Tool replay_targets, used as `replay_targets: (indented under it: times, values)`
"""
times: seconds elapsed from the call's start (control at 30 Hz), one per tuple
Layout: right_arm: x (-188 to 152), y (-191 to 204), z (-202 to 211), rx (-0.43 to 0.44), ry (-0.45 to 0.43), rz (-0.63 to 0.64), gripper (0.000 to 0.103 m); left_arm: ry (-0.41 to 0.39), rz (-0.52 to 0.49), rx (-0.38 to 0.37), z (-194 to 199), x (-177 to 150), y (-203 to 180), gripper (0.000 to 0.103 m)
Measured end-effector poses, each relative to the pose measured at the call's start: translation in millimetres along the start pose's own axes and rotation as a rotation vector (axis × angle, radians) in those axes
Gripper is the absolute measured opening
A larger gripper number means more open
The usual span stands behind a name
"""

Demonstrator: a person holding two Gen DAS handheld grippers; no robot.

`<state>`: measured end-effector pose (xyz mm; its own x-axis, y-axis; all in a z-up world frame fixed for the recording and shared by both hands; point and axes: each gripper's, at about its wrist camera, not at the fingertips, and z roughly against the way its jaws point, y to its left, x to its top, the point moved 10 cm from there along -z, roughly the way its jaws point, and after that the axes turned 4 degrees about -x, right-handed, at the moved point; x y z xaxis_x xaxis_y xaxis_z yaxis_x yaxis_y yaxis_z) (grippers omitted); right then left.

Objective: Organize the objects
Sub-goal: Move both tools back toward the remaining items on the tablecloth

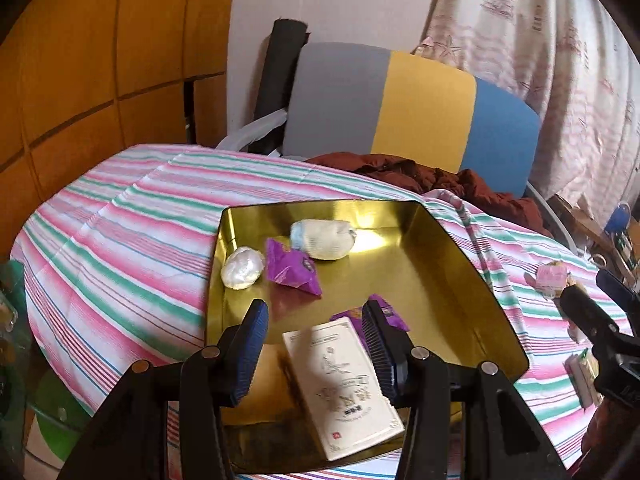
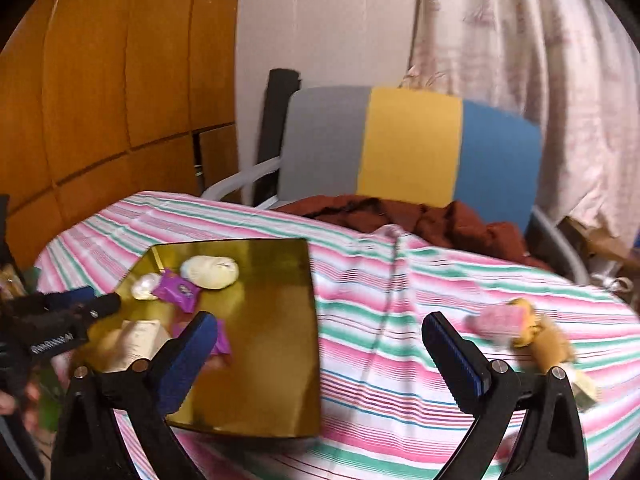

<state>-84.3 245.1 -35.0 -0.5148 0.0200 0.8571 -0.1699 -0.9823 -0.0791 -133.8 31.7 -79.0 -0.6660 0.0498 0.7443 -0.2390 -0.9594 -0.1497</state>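
Five things lie in the gold tray (image 1: pixel 472 280): a cream box (image 1: pixel 344 384), two purple packets (image 1: pixel 292 266) and (image 1: pixel 390 316), a white wad (image 1: pixel 242 268) and a pale cloth roll (image 1: pixel 324 239). The cream box sits just under and between the fingers of the left gripper (image 1: pixel 318 352), whose jaws stand apart with nothing held; judging by that, the box has probably just been set down there. The nearer purple packet lies just past its right fingertip; the wad, roll and other packet are farther ahead.

The right gripper (image 2: pixel 320 344) hangs wide apart and empty over the striped cloth (image 2: pixel 360 280), tray to its left. To its right wait a pink packet (image 2: pixel 500 320) and blurred yellowish items, likely the next to gather.
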Motion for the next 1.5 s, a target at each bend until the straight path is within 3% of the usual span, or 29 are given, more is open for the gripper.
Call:
replay_targets:
  times: [0.17,0.37,0.53,0.7,0.93,1.3,1.4,1.5]
  values:
    - [-20.4,-10.7,0.0,0.003,0.074,-0.037,0.103,-0.007,-0.048,-0.023,7.4,-2.1,-18.1,0.049]
    - [-37.9,-16.6,4.3,0.026,0.096,-0.075,0.103,-0.001,-0.102,-0.043,11.7,-8.7,-36.6,0.049]
    - [-50.1,-30.3,10.0,0.087,0.133,-0.202,0.103,0.005,-0.131,-0.064,13.2,-12.8,-49.3,0.049]
    - [-59.7,-61.0,14.8,0.059,0.152,-0.294,0.103,0.011,-0.165,-0.089,15.0,-16.4,-64.6,0.049]
    - [-60.1,-134.3,27.6,-0.026,0.129,-0.465,0.103,0.036,-0.219,-0.168,14.6,-25.7,-94.3,0.049]
    - [-84.8,-297.6,62.2,-0.252,0.095,-0.770,0.103,0.112,-0.351,-0.334,8.8,-41.8,-172.6,0.049]
    - [-99.1,-328.7,66.9,-0.280,0.094,-0.853,0.103,0.168,-0.394,-0.416,4.9,-51.7,-206.8,0.049]
    - [-110.1,-345.0,66.5,-0.247,0.078,-0.993,0.103,0.271,-0.397,-0.511,-5.5,-68.8,-242.9,0.049]
